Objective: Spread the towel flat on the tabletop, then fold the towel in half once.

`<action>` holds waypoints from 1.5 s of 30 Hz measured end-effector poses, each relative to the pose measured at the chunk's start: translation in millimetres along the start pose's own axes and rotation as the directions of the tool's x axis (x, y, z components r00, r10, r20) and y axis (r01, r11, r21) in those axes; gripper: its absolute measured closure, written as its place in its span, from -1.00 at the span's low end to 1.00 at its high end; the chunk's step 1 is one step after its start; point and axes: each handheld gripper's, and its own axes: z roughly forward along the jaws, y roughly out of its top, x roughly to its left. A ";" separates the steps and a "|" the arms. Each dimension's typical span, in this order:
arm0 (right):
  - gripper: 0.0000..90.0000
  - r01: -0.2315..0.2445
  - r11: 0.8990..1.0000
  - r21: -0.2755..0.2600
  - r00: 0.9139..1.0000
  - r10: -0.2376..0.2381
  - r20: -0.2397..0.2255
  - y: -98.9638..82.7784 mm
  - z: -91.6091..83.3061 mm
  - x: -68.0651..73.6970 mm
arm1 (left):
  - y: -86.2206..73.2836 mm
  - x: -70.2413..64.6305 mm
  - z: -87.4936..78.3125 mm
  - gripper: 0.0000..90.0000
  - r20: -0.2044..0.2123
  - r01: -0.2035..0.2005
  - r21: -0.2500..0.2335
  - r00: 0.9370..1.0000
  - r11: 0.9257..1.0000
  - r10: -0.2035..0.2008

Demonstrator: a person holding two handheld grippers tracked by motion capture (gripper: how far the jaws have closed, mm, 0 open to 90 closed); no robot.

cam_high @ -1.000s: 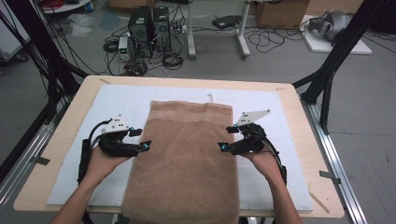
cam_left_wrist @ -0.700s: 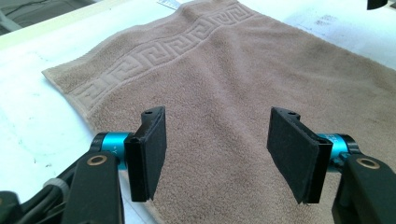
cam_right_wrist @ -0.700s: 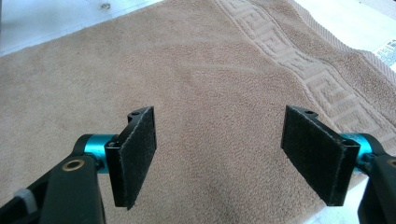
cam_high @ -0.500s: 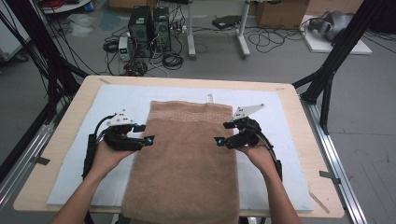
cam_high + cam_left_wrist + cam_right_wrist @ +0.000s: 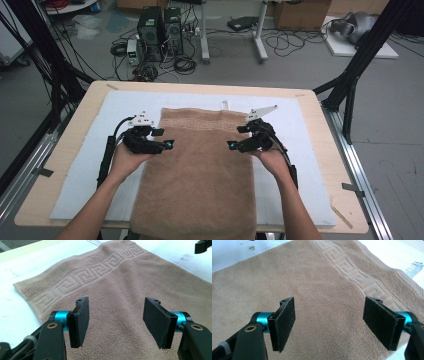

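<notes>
Item: brown terry towel with key-pattern border (image 5: 200,170), lying flat on white-padded worktop (image 5: 310,150). Hovering over opposite edges: left claw (image 5: 170,144), right claw (image 5: 231,145), both gaping, empty. Approaching for edge grasp; next calling for lowering and pinching.

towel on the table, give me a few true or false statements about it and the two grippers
1. The brown towel lies spread flat on the white mat. True.
2. The left gripper is shut on the towel's edge. False: its jaws stand open, with nothing between the pads.
3. The right gripper has open jaws over the towel. True.
4. The towel is folded into a small square. False: it lies unfolded, and its near end hangs over the table's front edge.
5. A woven key-pattern band runs across the towel's far end. True.
6. Both grippers are at the same side of the towel. False: in the high view the left is at its left edge, the right at its right edge.
</notes>
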 end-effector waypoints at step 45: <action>0.86 -0.096 0.977 0.189 0.988 0.070 0.138 -26.8 35.2 -38.1 | -26.6 52.2 44.5 0.83 -0.154 0.074 0.126 0.987 0.989 -0.055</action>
